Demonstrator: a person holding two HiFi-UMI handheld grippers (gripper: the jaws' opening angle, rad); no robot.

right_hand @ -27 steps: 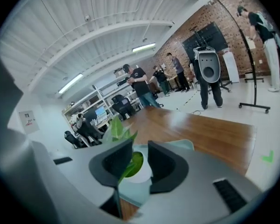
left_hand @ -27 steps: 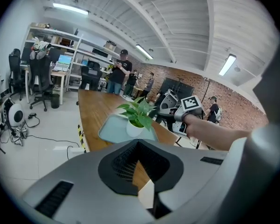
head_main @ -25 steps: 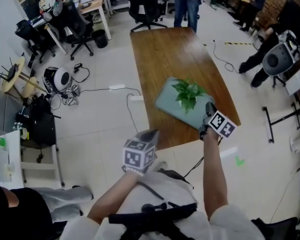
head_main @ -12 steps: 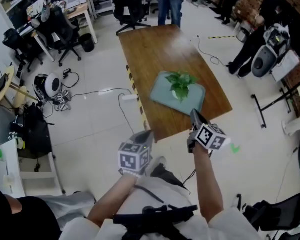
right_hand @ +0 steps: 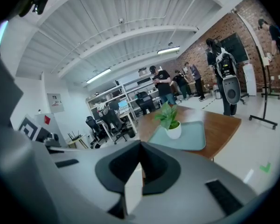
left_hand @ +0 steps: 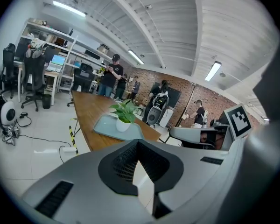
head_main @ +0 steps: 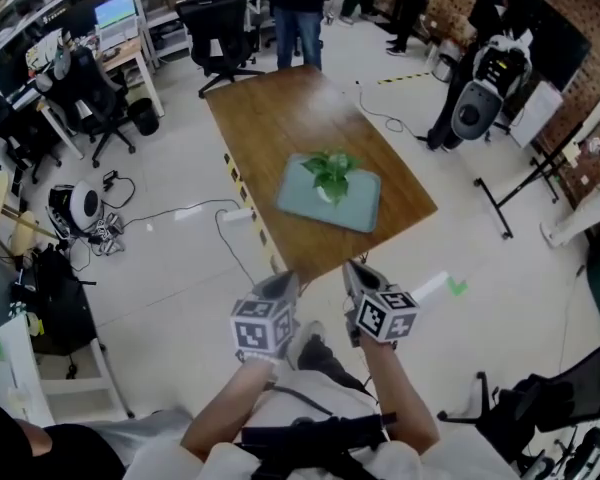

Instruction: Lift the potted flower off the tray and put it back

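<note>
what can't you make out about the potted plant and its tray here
- Small white pot: in the head view, mostly hidden under its green leaves.
- Soil in the pot: covered by leaves and too small in every view.
- Pale green rectangular tray: part of its far edge sits behind the pot in both gripper views.

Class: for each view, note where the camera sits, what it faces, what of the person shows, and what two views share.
Head view: on the person's head, steeply down at the table, tray and potted flower; both forearms, left hand-held gripper, right hand-held gripper show.
Left gripper view: on the left hand-held gripper, facing the table along shut jaws; no forearm shows.
Right gripper view: likewise on the right hand-held gripper, jaws shut.
Shared: all show the potted flower on the tray.
</note>
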